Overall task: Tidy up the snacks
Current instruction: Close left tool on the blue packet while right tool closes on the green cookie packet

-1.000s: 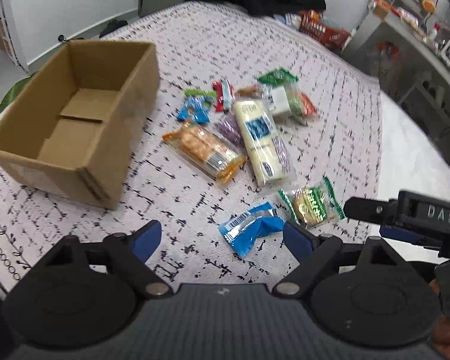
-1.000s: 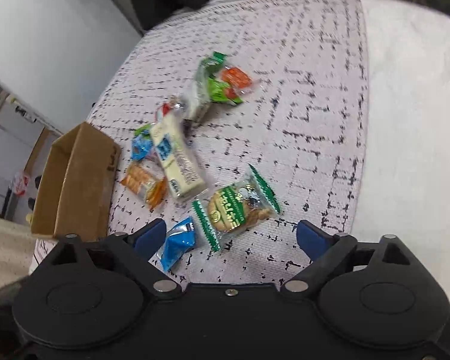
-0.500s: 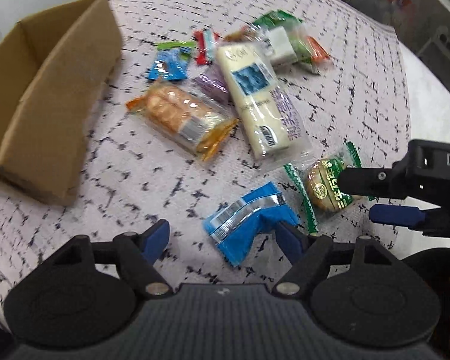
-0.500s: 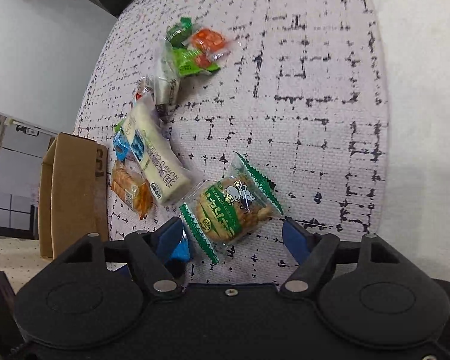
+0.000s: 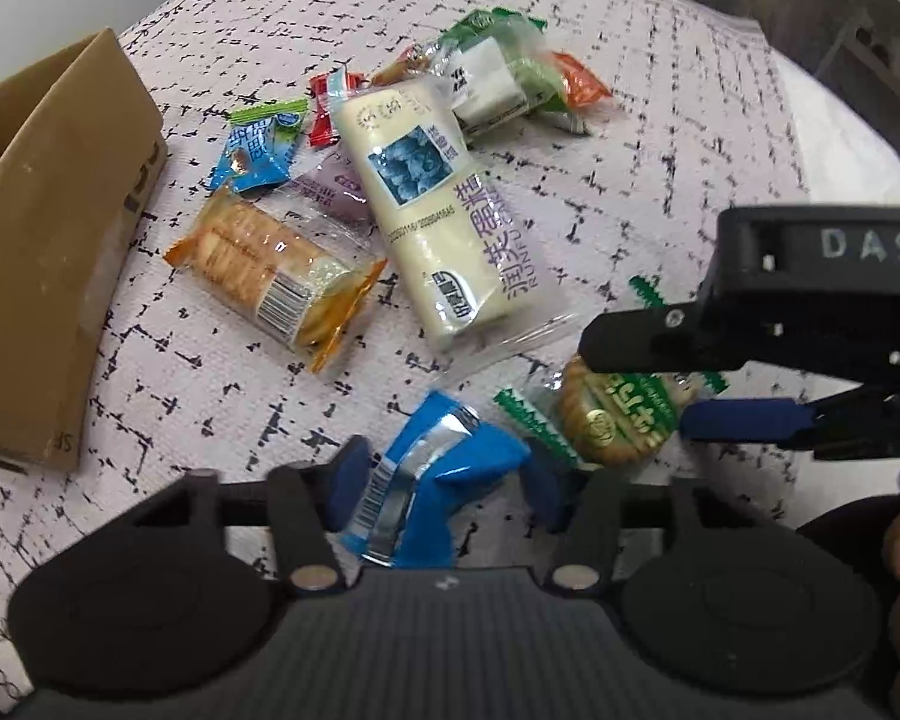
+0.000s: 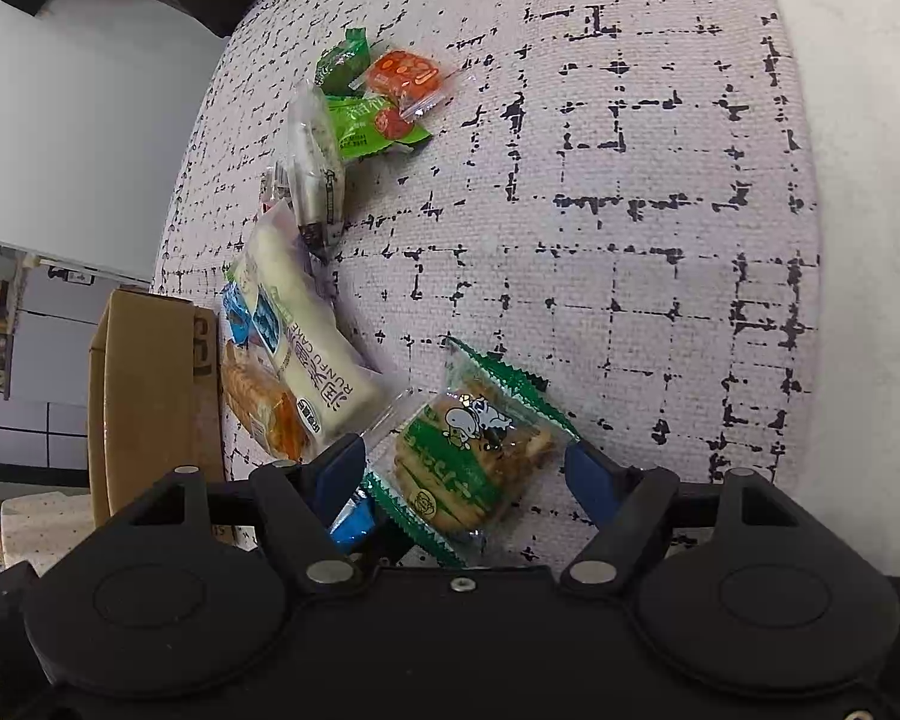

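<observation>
At the far left a cardboard box stands open on the patterned cloth of the bench. Just right of it lies an orange cracker pack, then a long pale cake bar, with smaller green and red packets heaped at the far end. Nearer, the left tongs are spread open around a blue foil packet lying on the cloth, one blue pad on each side; I can't tell whether the pads touch it. To its right, the right tongs are likewise open, straddling a green-edged cookie pack that rests flat on the bench, its wrapper close to both pads but not squeezed.
</observation>
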Motion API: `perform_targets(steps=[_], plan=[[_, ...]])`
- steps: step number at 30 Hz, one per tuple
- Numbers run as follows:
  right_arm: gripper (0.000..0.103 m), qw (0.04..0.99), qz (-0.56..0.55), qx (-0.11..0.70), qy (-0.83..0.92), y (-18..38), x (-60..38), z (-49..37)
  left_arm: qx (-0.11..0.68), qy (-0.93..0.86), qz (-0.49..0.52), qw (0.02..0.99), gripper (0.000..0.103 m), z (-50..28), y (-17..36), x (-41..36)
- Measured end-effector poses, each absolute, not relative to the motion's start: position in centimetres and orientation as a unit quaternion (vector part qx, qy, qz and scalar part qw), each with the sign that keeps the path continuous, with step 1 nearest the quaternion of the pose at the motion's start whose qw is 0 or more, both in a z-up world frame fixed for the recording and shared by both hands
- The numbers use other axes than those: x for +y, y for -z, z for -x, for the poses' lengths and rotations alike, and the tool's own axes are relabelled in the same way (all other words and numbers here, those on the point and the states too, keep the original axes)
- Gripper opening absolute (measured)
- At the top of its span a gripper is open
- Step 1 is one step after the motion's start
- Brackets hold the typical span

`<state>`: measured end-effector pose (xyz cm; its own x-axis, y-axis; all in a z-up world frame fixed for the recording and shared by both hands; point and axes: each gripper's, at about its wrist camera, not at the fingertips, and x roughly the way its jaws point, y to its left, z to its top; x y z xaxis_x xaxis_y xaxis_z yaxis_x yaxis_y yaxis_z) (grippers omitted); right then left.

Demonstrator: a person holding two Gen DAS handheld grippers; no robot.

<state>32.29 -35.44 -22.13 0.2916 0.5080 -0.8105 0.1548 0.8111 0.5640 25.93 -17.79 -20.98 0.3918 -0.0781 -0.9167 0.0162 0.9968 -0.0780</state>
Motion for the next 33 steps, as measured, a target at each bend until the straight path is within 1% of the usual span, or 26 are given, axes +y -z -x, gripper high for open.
perform_targets(steps=[1,3,9,15,19,20,21,22,23,24,28,33], plan=[[0.074,0.752,-0.282,0.583,-0.118,22.1,-35.4,-32.3,0.55,0.028,0.034,0.834,0.05,-25.9,20.9,-17.7],[0.074,0.755,-0.278,0.582,-0.117,22.0,-35.3,-32.2,0.549,0.032,0.05,0.834,0.044,-25.8,20.7,-17.3],[0.074,0.77,-0.249,0.578,-0.11,21.7,-34.1,-32.3,0.528,0.029,0.072,0.845,0.043,-24.7,19.1,-16.1],[0.08,0.793,-0.193,0.57,-0.096,21.3,-32.2,-32.6,0.508,0.017,0.095,0.856,0.042,-23.9,17.6,-14.4],[0.08,0.809,-0.15,0.562,-0.08,21.2,-30.5,-32.6,0.494,0.008,0.11,0.862,0.042,-23.1,16.6,-12.9],[0.078,0.812,-0.14,0.561,-0.077,21.2,-30.2,-32.6,0.492,0.006,0.117,0.863,0.042,-23.0,16.4,-12.4],[0.072,0.815,-0.129,0.56,-0.071,21.2,-29.9,-32.6,0.486,0.006,0.124,0.865,0.042,-22.8,16.2,-11.9],[0.062,0.818,-0.122,0.559,-0.063,21.1,-29.8,-32.5,0.481,0.008,0.127,0.867,0.042,-22.6,16.1,-11.6],[0.06,0.82,-0.116,0.557,-0.056,21.0,-29.8,-32.3,0.473,0.008,0.132,0.871,0.042,-22.4,15.9,-11.2],[0.056,0.82,-0.118,0.557,-0.057,20.9,-30.0,-32.3,0.469,0.007,0.137,0.872,0.042,-22.3,15.9,-10.9],[0.052,0.823,-0.117,0.552,-0.058,20.4,-29.9,-31.9,0.455,0.001,0.161,0.876,0.042,-22.1,15.7,-9.8],[0.052,0.84,-0.102,0.529,-0.058,18.7,-29.1,-30.9,0.439,0.012,0.172,0.882,0.042,-21.4,14.7,-9.2]])
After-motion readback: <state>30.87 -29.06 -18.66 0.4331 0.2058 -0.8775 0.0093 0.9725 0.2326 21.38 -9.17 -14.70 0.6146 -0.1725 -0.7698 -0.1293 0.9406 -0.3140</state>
